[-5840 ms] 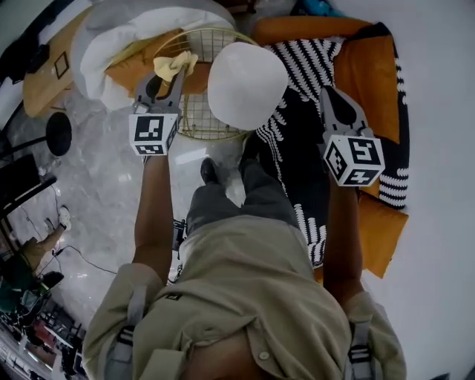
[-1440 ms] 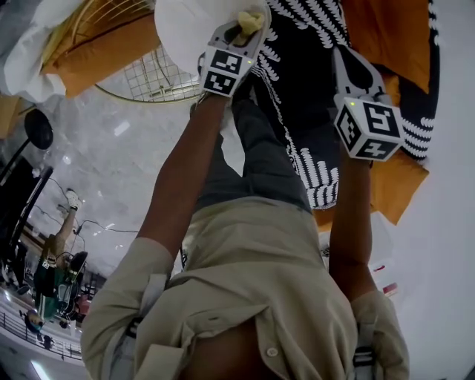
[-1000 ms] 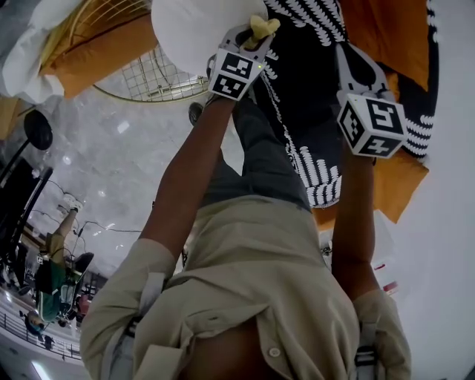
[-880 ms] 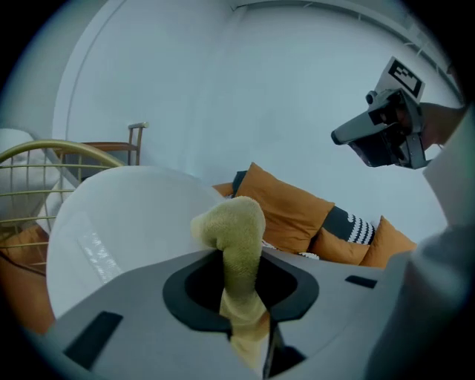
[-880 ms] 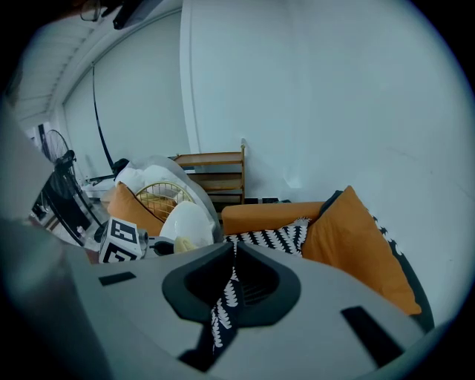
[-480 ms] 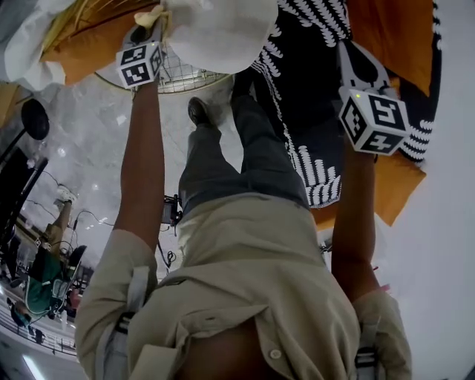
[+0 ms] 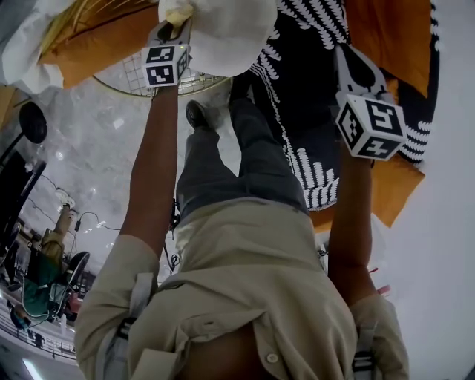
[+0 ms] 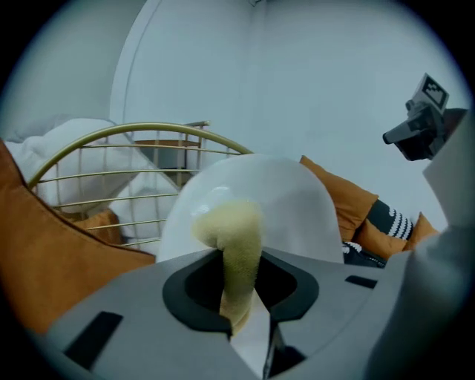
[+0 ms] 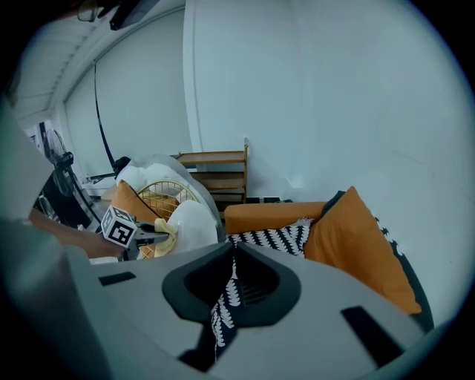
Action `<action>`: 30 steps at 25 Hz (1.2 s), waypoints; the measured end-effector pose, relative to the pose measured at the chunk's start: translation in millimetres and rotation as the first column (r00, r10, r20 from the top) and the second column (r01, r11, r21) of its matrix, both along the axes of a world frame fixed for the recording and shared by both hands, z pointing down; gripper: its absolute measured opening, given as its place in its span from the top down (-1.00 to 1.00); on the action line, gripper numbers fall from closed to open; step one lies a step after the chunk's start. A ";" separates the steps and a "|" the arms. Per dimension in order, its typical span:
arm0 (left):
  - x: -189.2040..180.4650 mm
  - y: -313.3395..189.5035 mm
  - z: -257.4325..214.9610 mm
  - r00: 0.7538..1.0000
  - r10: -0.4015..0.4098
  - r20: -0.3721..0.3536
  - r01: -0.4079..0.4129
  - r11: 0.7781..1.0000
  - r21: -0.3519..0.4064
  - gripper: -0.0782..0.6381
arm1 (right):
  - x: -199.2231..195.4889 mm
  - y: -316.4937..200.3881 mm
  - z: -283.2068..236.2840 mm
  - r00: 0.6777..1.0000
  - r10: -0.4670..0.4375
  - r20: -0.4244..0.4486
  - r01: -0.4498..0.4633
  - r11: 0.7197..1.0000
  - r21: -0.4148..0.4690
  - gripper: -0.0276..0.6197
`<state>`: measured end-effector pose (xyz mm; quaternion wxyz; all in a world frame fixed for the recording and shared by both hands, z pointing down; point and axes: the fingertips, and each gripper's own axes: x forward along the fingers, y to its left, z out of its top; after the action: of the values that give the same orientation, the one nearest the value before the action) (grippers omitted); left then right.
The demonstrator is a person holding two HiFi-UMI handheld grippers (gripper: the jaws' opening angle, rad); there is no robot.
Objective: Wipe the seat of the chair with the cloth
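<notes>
Fingers of left gripper (image 8: pixel 241 256) pinch fuzzy cloth (image 8: pixel 234 226) at glossy seat (image 8: pixel 304 200); right gripper (image 9: pixel 234 249) closed.

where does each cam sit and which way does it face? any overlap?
Head view: on the person's head, facing steeply down; shows shirt, forearms, legs, left tongs holding the cloth at the white chair, right tongs over the sofa.
Left gripper view: on the left tongs, facing the chair; shows them shut on the cloth, and the right tongs at upper right.
Right gripper view: on the right tongs, shut and empty, facing sofa and wall.
Shared: all three show the chair and cloth.
</notes>
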<state>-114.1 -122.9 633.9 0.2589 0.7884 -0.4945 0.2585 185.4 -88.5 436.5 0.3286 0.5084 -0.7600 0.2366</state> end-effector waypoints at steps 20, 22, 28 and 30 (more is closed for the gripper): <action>110.6 35.3 12.4 0.967 0.242 -0.080 -0.244 0.970 -0.016 0.52 | 13.0 11.0 10.7 1.000 0.026 0.003 -0.026 1.000 -0.010 0.83; 47.3 31.1 29.3 0.988 0.152 -0.018 -0.153 0.987 -0.056 0.52 | 12.3 13.4 8.6 1.000 0.026 -0.001 -0.026 1.000 -0.009 0.83; -92.8 25.8 25.0 0.994 -0.042 0.099 0.047 0.998 -0.048 0.52 | 3.0 19.4 19.7 1.000 0.000 -0.018 -0.001 1.000 -0.030 0.83; -107.9 28.7 20.2 0.988 -0.078 0.130 0.083 0.996 -0.034 0.52 | -3.2 17.1 21.4 1.000 -0.023 -0.001 0.022 0.999 -0.033 0.83</action>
<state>-222.1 -94.2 654.1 0.2522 0.7441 -0.5365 0.3079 182.2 -71.5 457.9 0.3400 0.4944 -0.7615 0.2452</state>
